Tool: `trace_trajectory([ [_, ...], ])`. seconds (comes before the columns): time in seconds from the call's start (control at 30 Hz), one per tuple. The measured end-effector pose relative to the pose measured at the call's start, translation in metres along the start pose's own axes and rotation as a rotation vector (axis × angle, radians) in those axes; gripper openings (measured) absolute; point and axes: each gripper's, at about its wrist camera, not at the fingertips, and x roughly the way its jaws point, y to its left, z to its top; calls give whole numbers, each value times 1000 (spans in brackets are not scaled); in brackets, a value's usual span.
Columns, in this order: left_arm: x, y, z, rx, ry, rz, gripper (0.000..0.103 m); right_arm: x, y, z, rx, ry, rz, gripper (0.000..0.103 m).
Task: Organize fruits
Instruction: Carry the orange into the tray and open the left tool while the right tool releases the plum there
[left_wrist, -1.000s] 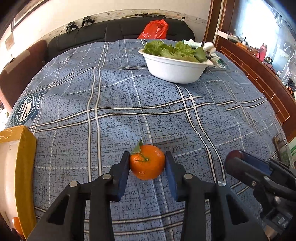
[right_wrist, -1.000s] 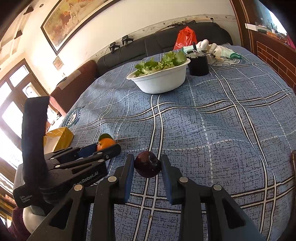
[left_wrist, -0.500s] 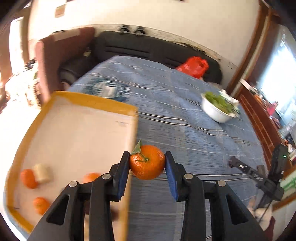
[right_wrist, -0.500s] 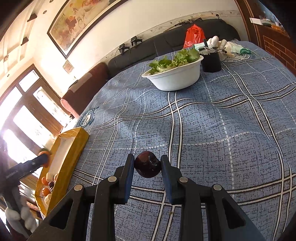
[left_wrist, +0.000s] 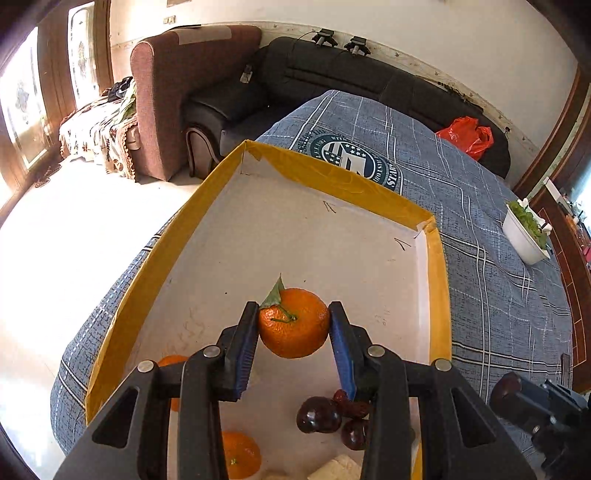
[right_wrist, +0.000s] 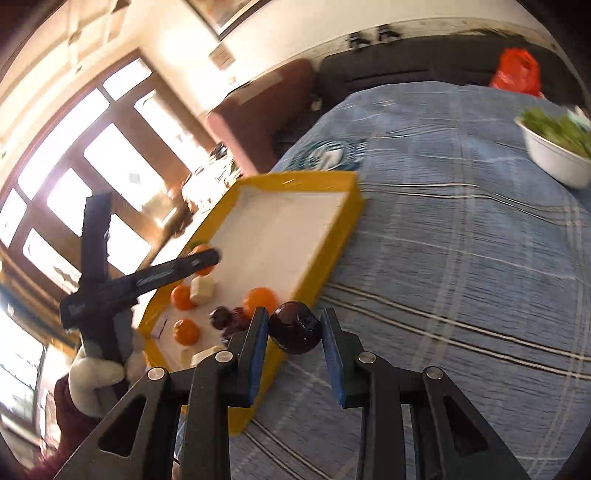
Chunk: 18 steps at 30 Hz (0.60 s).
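The left tongs (left_wrist: 293, 332) gripped a round orange tangerine with a green leaf (left_wrist: 293, 323) above the yellow-rimmed white cardboard tray (left_wrist: 437, 280) at frame centre. The right tongs (right_wrist: 294, 334) clamped a dark purple plum (right_wrist: 294, 326) at lower centre, over the tray's near edge on the blue plaid-covered counter (right_wrist: 461, 258).
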Motion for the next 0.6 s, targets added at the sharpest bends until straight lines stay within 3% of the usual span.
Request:
trace_trajectory([
  [0.27,8,8,-3,6,13,-16,37,50,49,-5,-103,87,-17,33],
  [0.5,4,15,-5,-18,11,-35,38,66,53,-5,-138,98,-87,34],
  [0.6,-5,14,-6,-21,-20,-39,60,68,52,-3,-167,77,-154,35],
])
